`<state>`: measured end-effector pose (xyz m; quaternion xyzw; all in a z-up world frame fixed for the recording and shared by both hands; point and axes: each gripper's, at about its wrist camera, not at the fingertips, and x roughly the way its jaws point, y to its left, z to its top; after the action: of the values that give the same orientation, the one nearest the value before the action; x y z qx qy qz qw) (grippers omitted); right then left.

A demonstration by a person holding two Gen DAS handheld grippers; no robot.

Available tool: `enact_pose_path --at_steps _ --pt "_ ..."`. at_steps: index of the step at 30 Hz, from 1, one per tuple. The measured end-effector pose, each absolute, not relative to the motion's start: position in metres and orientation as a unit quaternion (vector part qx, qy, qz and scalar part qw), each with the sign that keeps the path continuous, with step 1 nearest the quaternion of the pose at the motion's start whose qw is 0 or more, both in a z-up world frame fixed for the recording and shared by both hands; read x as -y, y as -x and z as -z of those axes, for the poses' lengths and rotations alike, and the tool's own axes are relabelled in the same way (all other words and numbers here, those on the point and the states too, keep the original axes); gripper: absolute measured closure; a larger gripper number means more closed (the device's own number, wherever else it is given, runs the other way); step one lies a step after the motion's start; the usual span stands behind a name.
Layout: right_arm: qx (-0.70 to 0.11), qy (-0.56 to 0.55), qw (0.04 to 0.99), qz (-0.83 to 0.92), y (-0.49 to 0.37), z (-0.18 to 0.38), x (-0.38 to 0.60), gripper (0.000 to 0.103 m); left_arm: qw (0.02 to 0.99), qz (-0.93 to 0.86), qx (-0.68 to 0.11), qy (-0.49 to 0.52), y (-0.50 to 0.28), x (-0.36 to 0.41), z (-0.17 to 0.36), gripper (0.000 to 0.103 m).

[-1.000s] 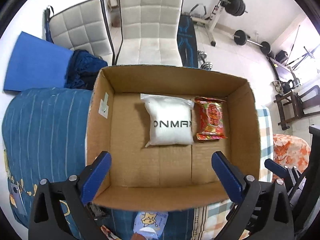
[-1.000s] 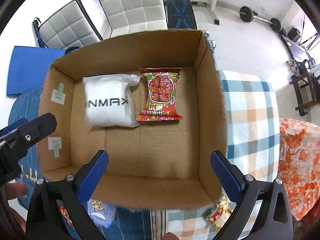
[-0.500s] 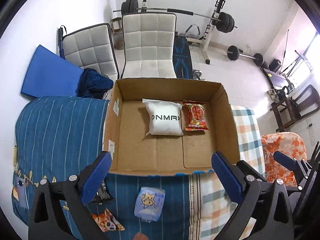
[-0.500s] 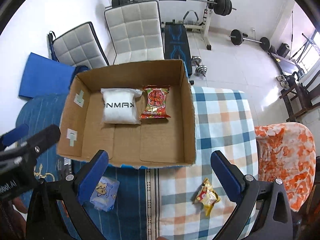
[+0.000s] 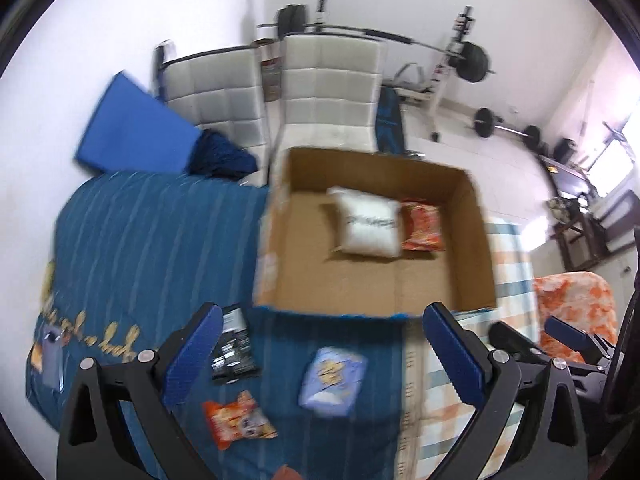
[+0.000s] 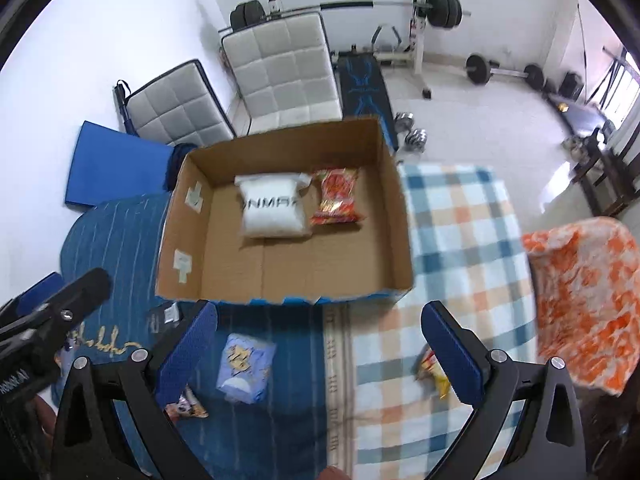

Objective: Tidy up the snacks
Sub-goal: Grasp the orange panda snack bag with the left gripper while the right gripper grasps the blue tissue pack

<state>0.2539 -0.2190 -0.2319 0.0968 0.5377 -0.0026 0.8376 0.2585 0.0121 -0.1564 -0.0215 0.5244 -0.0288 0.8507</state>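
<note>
Jaws of the left gripper (image 5: 320, 344) stand spread wide with nothing between them, above the blue striped cover (image 5: 152, 240). Just past them lie a pale blue snack packet (image 5: 333, 380), a black packet (image 5: 234, 344) by the left finger, and an orange packet (image 5: 238, 420) nearer the cover's front edge. Jaws of the right gripper (image 6: 318, 340) are likewise spread and empty, hanging over the seam where the blue cover meets the checked cloth (image 6: 460, 240). A yellow and red packet (image 6: 434, 372) lies on the checked cloth, partly hidden by the right finger.

Beyond both grippers the open cardboard box (image 6: 400, 208) sits across the two covers. Inside, toward its far wall, a white bag (image 6: 274, 210) and a red snack packet (image 6: 336, 196) lie flat side by side, touching. An orange patterned cloth (image 6: 580, 300) lies at the right edge. Two white padded chairs (image 6: 280, 68) and a barbell rack (image 6: 420, 4) stand behind the box.
</note>
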Motion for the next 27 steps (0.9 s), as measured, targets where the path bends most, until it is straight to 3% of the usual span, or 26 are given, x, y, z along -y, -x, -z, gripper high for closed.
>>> enact_pose_path --at_steps 4,10,16,21,26,27 --pt "-0.576 -0.101 0.811 -0.018 -0.250 0.268 0.200 0.000 0.834 -0.038 -0.550 0.016 -0.241 -0.062 0.187 0.000" --pt "-0.675 -0.114 0.728 -0.045 -0.252 0.365 0.150 0.000 0.774 -0.094 -0.625 0.045 -0.214 -0.127 0.260 0.000" --pt "-0.723 -0.130 0.678 -0.034 -0.259 0.448 0.104 0.000 0.716 -0.095 -0.680 0.122 -0.195 -0.154 0.323 0.000" --pt "-0.741 -0.133 0.658 -0.016 -0.268 0.486 0.077 0.000 0.682 -0.076 -0.718 0.120 -0.190 -0.144 0.364 0.000" --pt "-0.754 -0.091 0.650 -0.013 -0.267 0.503 0.063 0.021 0.650 -0.052 -0.751 0.101 -0.190 -0.126 0.403 0.000" --pt "-0.765 -0.079 0.640 -0.018 -0.265 0.502 0.061 0.031 0.646 -0.048 -0.756 0.095 -0.190 -0.122 0.411 0.000"
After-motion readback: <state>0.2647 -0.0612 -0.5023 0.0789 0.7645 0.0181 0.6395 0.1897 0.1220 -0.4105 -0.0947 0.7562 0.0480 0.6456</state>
